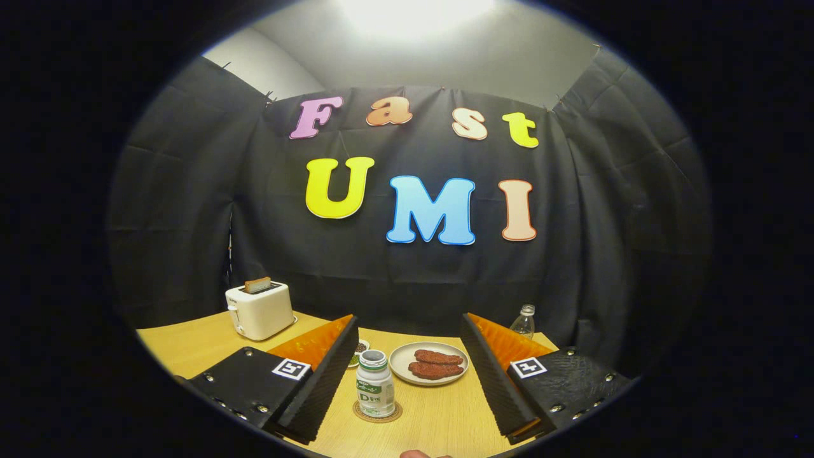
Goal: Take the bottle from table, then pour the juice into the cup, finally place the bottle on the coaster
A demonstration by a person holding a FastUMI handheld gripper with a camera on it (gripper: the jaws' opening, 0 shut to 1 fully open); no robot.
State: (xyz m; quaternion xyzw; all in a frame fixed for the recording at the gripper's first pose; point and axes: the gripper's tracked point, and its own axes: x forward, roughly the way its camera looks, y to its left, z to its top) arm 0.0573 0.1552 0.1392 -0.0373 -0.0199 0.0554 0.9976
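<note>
Claw (407, 381) spread wide, gripping nothing. Juice bottle (375, 384) upright on round coaster (378, 414) between the fingers (nearer the left). Plate (428, 363) of patties just beyond, on wooden counter (445, 413).

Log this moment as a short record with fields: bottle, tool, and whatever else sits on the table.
bottle: white bottle, upright on a round coaster, between the fingers
tool: tool open, fingers wide apart on either side of the bottle, not touching it
plate: plate with two reddish-brown pieces, just beyond the bottle
toaster: white toaster with a slice in its slot, far side of the table
other: clear bottle behind one finger; small dish partly hidden
</note>
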